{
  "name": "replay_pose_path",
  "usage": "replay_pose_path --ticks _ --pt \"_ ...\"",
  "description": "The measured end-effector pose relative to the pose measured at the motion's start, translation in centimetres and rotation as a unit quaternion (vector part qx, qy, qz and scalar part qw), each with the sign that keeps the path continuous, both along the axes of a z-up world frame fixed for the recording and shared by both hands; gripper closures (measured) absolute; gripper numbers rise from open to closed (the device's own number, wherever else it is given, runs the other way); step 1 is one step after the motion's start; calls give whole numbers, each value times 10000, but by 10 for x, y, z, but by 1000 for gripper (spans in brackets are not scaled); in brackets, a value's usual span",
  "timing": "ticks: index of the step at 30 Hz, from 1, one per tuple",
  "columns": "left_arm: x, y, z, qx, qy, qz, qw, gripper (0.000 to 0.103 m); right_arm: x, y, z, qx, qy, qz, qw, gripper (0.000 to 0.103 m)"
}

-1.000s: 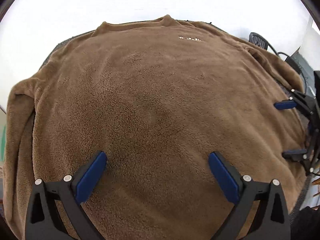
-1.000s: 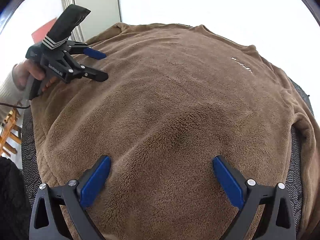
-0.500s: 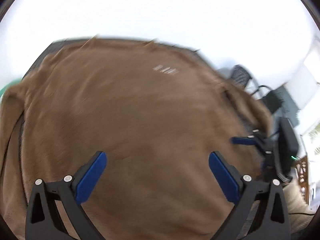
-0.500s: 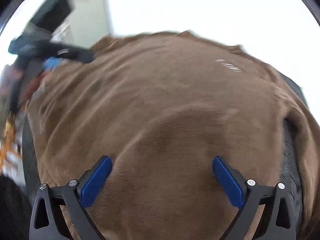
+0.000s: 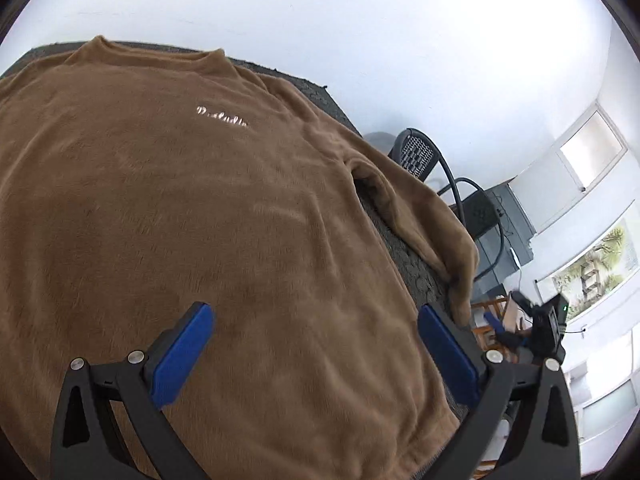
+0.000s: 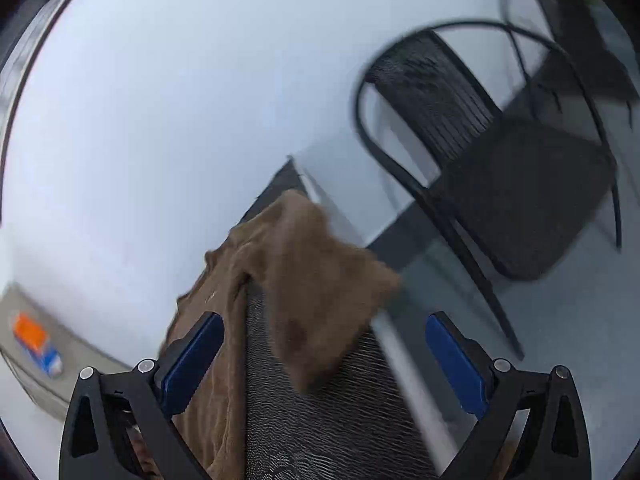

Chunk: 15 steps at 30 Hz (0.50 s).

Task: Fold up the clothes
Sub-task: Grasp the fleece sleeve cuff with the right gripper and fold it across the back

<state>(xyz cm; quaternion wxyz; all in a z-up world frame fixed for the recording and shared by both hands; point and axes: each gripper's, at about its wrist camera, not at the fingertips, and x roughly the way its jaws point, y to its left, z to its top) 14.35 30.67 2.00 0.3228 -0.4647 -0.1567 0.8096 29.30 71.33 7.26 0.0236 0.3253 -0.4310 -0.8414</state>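
Reaching for the first fold: the sweater [image 5: 208, 216] lies flat on the counter [image 5: 416, 268], its sleeve [image 6: 316, 276] overhanging. Both grippers, left [image 5: 312, 356] and right [image 6: 324, 364], gape wide, empty; the right must pinch that sleeve next.

Table [image 5: 412, 264], dark textured top: brown sweater [image 5: 200, 240] spread flat on it, front up, collar at far edge. One sleeve [image 5: 432, 216] crosses bare strip, cuff draped over table edge. Surface blurred in right wrist view.

White walls [image 5: 400, 40], bright windows [image 5: 592, 152] at right, and a black mesh chair [image 6: 520, 184].
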Motion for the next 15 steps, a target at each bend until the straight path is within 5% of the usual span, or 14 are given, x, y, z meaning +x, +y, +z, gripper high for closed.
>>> replay_pose_path --ticks 7,10,15 --pt "-22 4 -27 96 -266 147 9995 0 -34 14 -57 -1338 -561 32 9894 7" --pt "-23 -1 -33 237 -229 122 9994 0 -51 14 -63 -1532 -861 254 9841 8" --pt "-22 -3 -38 357 -126 91 9992 0 -67 12 -46 -1493 -624 368 9861 9"
